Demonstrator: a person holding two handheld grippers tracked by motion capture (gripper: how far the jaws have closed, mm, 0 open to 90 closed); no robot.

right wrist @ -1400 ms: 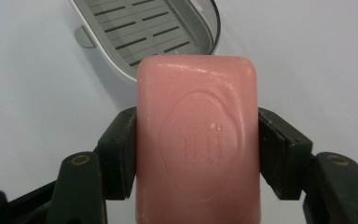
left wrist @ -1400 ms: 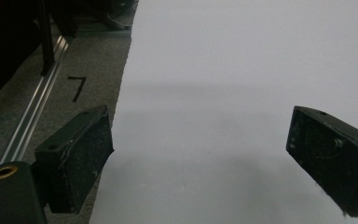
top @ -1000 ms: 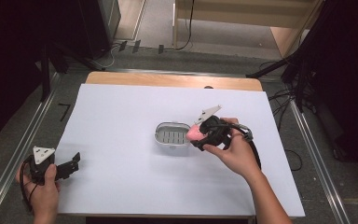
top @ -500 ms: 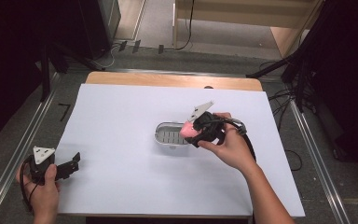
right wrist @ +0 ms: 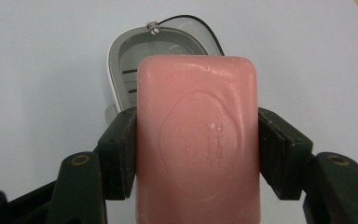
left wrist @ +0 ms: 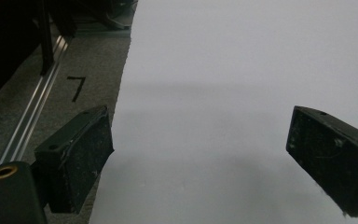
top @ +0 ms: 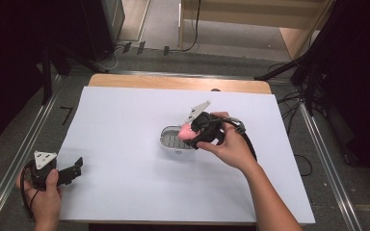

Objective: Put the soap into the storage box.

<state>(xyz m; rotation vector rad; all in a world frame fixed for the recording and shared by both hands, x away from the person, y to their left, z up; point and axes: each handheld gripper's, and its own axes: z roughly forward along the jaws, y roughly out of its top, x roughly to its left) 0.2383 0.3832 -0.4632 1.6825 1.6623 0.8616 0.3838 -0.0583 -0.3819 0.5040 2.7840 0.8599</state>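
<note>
Soap is what we have in hand: our right tool (right wrist: 196,154) grips a pink rectangular bar of soap (right wrist: 198,140) with rounded corners and an oval stamp pressed into its face. In the right gripper view both black pads press flat against the bar's long sides, so the jaws are closed on it as far as the bar allows. Beyond the bar lies a grey oval plastic soap dish (right wrist: 121,60) with a white rim and drain slits in its floor, partly hidden behind the soap.

From the high view we see the right tool (top: 192,137) over the near right part of the soap dish (top: 171,139), which sits on the white table (top: 125,120) a little right of centre. The soap (top: 187,131) shows as a pink patch at the tool's tip, just above the dish; we cannot tell from here whether it touches the dish. Our right hand (top: 231,147) wraps the tool's body, with the cable looping over it.

Our left tool (top: 72,169) rests at the table's near left corner, well apart from the dish, held in our left hand (top: 43,192). In the left gripper view its jaws stand wide apart with bare white table between them, holding nothing (left wrist: 200,158).
</note>
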